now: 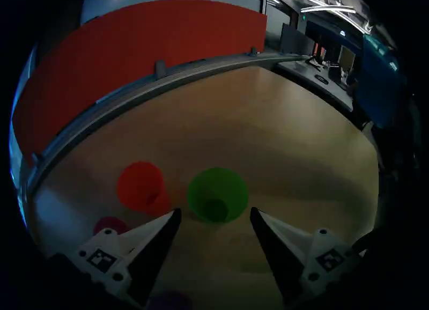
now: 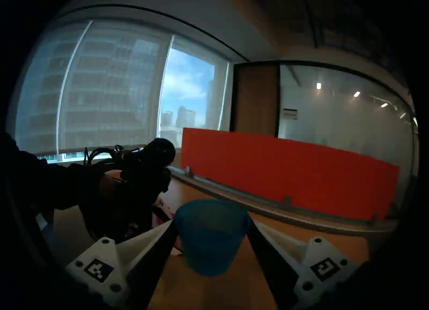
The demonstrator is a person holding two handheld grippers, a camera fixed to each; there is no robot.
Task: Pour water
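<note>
Handling first: blue cup (image 2: 212, 240) judged thin, light plastic, smooth-walled and probably slippery, likely to flex or pop free under a hard squeeze. Heavier and sloshy if filled; contents not readable through the wall. Best taken across the upper wall just under the rim, one finger on each side, firmly enough to stop slipping during a tilt, no harder.

Taken just so now: right gripper (image 2: 211, 223) clamped on the blue cup, both fingers pressed against opposite sides near the rim, cup upright between the tips. Whether lifted or resting on the table (image 2: 214, 294), hard to tell. Looks: translucent blue, tapered toward the base, plain rim, no handle, no lid.

Left gripper (image 1: 214, 210) spread apart, gripping nothing. Green cup (image 1: 217, 194) just ahead of its fingertips, centred on the gap, standing with mouth open upward, dark at the bottom, apparently empty though hard to judge. Red cup (image 1: 140, 185) ahead and to the left of the left finger, near the green one but apart from it, also standing. Small magenta object (image 1: 110, 224) just outside the left finger, too dim to name. Red partition (image 1: 134, 52) far ahead, beyond the table edge.

Likely next: carry over a receiving cup, tip slowly, lip kept above the mouth. Risks: slip in the grip, splash from a fast tilt.
</note>
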